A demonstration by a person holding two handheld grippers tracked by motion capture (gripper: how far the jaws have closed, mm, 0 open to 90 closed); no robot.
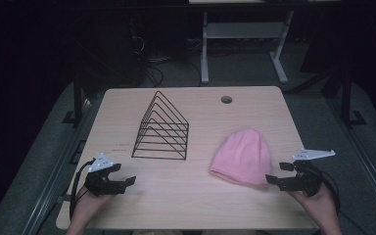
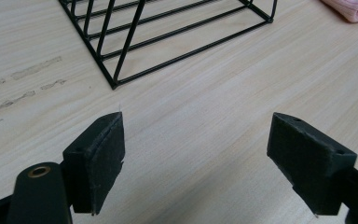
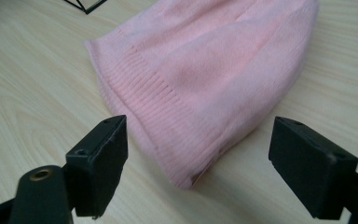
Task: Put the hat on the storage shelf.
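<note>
Black wire rack (image 1: 162, 128) on wooden table (image 1: 186, 196).

The high view looked down and forward over the whole table (image 1: 186, 196), while each gripper view sat low and close, both sharing the pink hat (image 3: 205, 70) and wire rack (image 2: 168, 37).

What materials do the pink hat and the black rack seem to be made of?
Pink hat: apparently soft knitted yarn, matte and slightly fuzzy, with a ribbed band along its rim. Black rack: probably thin metal wire with a dark, smooth coating; its straight rods form open triangles.
</note>
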